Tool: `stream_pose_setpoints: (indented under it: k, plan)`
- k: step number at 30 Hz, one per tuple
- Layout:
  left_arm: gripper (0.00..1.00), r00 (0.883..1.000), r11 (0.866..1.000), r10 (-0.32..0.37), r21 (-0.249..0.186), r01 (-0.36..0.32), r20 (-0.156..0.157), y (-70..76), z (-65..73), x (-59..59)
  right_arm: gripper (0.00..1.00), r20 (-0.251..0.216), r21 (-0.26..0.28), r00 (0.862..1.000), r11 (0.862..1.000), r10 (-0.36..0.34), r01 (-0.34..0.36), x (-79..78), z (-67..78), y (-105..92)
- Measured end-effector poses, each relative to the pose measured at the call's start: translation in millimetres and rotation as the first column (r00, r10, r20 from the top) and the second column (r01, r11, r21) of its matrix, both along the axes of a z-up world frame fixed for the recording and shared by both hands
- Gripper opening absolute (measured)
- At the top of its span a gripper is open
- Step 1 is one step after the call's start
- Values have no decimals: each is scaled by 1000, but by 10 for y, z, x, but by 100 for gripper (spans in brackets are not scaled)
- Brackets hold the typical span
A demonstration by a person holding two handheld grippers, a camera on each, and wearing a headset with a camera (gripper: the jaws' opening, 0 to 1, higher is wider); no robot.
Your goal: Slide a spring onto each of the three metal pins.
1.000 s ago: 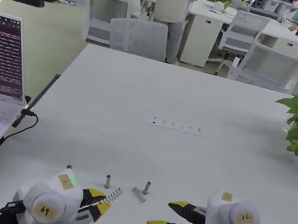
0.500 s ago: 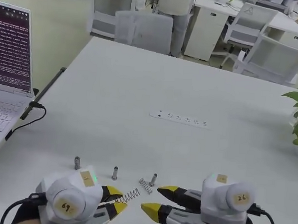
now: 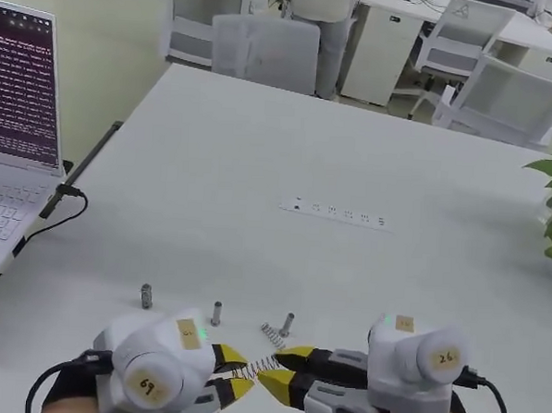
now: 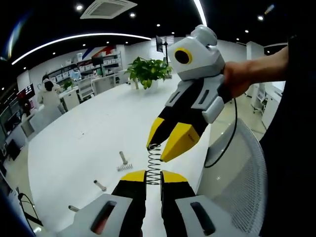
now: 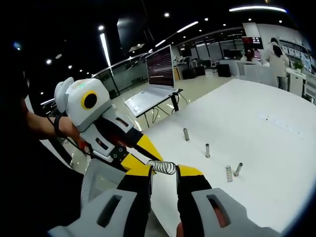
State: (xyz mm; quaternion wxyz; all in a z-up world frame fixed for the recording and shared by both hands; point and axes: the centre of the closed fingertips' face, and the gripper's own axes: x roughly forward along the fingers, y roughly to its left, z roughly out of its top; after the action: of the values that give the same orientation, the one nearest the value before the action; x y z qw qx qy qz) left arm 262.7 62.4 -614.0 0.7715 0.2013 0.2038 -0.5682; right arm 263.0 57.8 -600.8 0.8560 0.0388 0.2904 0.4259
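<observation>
- The left gripper (image 3: 241, 372), at the near edge of a white table (image 3: 260, 150), is closed on one end of a spring (image 3: 257, 365), lifted off the tabletop.
- In the left gripper view, that spring (image 4: 154, 163) rises from between the nearly touching yellow tips.
- The right gripper (image 3: 269, 369) faces it tip to tip, its jaws parted, with the spring's free end reaching between them.
- In the right gripper view, the spring (image 5: 163, 167) lies across the gap between the two tips.
- Three pins stand upright in a row just beyond the grippers: left pin (image 3: 146, 296), middle pin (image 3: 217, 313), right pin (image 3: 286, 324).
- A second spring (image 3: 271, 335) lies flat just beside the right pin.
- Farther off are a power strip (image 3: 336, 212) and, at the left edge, an open laptop (image 3: 18, 100).
</observation>
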Motion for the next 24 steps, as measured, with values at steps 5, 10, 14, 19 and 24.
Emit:
stream_pose_setpoints:
  k: [5, 10, 14, 19, 24]
  plan:
    - [2, 1000, 1000, -8, 3, 8, 2, -10, 3, -1, 11, 15, 4, 1000, 1000, -2, 2, 16, 57, -28]
    - [2, 1000, 1000, -16, 9, 16, 6, -27, 3, -11, 11, 26, -27, 999, 999, 26, -26, -2, 80, -5]
    - [2, 1000, 1000, -21, 9, 21, 5, -40, -5, -22, 11, 36, -28, 998, 998, 51, -50, -15, 130, 43]
    - [2, 1000, 1000, -27, 12, 27, 4, -73, -15, -30, 12, 48, -76, 994, 993, 95, -91, -35, 130, 93]
    - [2, 1000, 1000, -26, 1, 26, -1, -95, -10, -44, 12, 64, -168, 987, 976, 148, -136, -55, 114, 69]
